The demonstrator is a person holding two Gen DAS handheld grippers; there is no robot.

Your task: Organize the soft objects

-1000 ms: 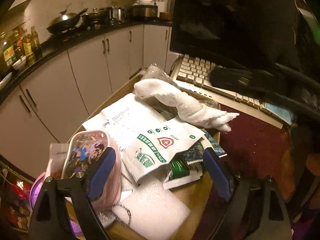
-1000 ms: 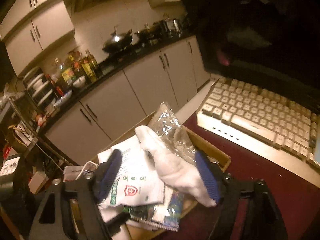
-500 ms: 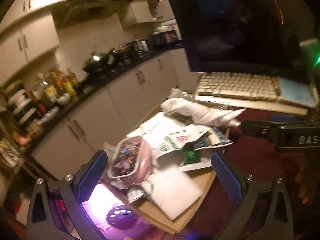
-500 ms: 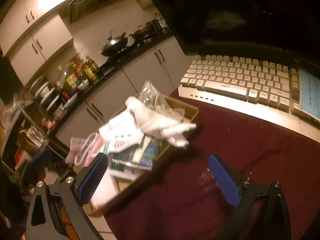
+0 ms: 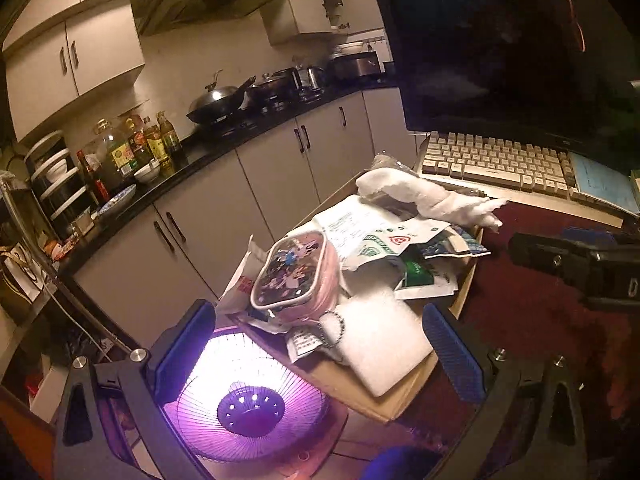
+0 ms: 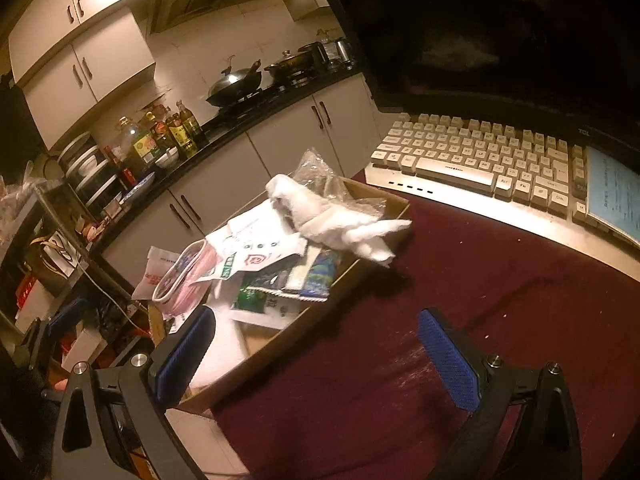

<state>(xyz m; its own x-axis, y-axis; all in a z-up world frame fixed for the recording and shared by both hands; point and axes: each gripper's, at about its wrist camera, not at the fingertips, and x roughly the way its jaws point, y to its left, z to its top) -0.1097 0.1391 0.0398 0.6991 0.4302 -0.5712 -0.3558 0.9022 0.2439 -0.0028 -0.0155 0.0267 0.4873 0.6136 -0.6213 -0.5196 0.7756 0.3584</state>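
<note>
An open cardboard box (image 5: 352,384) (image 6: 288,340) at the table's edge is heaped with soft things. A white cloth (image 5: 424,196) (image 6: 332,220) drapes over its far corner, on a clear plastic bag (image 6: 320,176). A pink cartoon pouch (image 5: 296,276) (image 6: 188,280) leans at the near left, beside white packets (image 5: 384,240) (image 6: 256,256) and a foam sheet (image 5: 380,344) (image 6: 224,344). My left gripper (image 5: 316,312) hangs open just short of the box, nothing between its pads. My right gripper (image 6: 316,316) is open over the box's near wall and the table, holding nothing.
A dark red table cover (image 6: 460,300) lies right of the box. A pale keyboard (image 5: 496,160) (image 6: 472,160) sits under a dark monitor (image 6: 500,40). A glowing purple heater (image 5: 248,396) stands below the box. Kitchen cabinets and a counter with a wok (image 5: 216,104) are beyond.
Both grippers have drawn back from the box and their jaws have widened. The white cloth, earlier between the right fingers, now lies on the box. The pouch no longer sits against the left finger.
</note>
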